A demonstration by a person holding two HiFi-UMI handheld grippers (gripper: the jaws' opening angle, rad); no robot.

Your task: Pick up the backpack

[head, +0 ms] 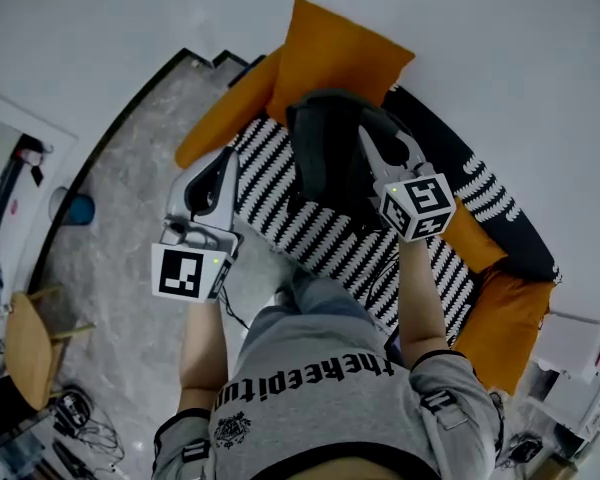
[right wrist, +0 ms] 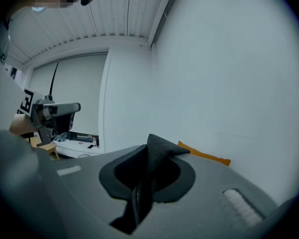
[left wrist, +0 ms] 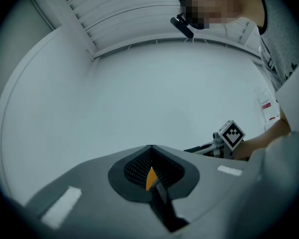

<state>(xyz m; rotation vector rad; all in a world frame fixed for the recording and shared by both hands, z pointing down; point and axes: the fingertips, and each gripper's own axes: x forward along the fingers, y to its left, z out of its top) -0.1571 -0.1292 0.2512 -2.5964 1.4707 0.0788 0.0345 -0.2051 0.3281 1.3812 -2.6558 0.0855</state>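
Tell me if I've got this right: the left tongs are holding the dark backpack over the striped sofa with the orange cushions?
Not quite. It is the right tongs that are holding the dark backpack over the striped sofa with the orange cushions. The right gripper view shows dark fabric pinched between them; the left tongs are closed, apart from it.

We are seeing cool, even, fairly dim indoor light with soft shadows; both gripper views are bending strongly and darkening toward their round edges.
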